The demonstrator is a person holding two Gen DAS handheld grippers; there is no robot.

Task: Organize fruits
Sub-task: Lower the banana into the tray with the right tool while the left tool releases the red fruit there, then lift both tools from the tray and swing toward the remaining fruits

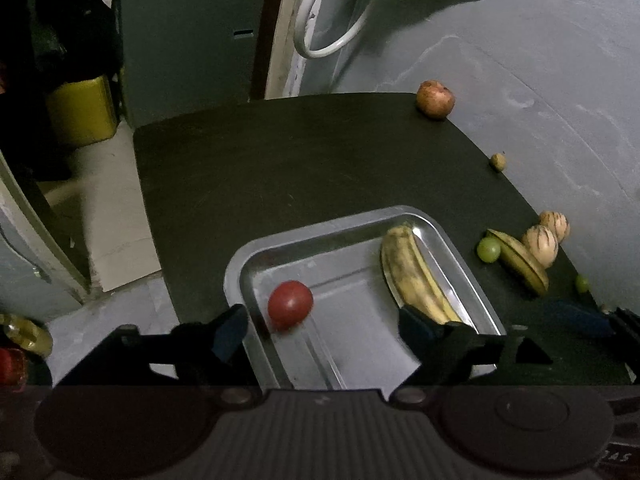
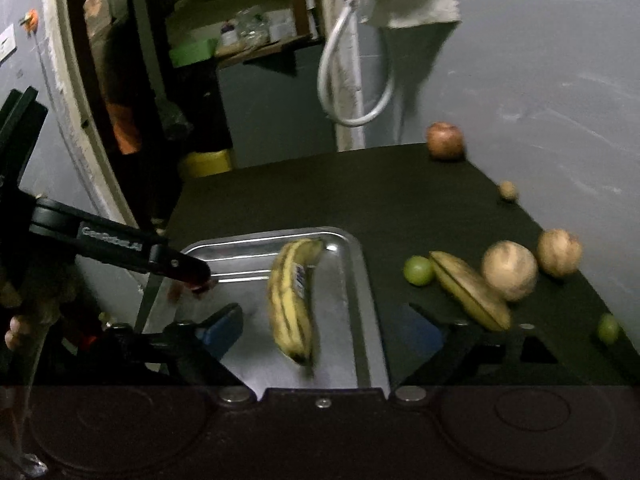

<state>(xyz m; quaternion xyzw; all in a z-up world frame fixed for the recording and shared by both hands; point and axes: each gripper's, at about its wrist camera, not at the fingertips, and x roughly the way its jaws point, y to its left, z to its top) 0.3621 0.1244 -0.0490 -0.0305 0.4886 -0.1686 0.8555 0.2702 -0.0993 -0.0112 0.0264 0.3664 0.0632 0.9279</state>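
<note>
Nearest in the left wrist view, the left gripper (image 1: 324, 332) stands with its jaws wide and nothing between them, poised over the near end of the metal tray (image 1: 256, 256). A red tomato (image 1: 290, 310) lies loose in the tray just at 11 o'clock of that gripper, and the banana (image 1: 412, 276) lies along the tray's wall at 1 o'clock. In the right wrist view the right gripper (image 2: 328, 334) is likewise spread wide and holds nothing, the banana lying between its fingers without touching them. On the dark table (image 1: 280, 168), at 3 o'clock of the tray, a green grape (image 1: 489, 249) touches a starfruit (image 1: 520, 262), with two striped pale melons (image 1: 541, 245) behind it. Farther, at 1 o'clock, sit a small tan fruit (image 1: 498, 161) and a brownish apple (image 1: 435, 100).
</note>
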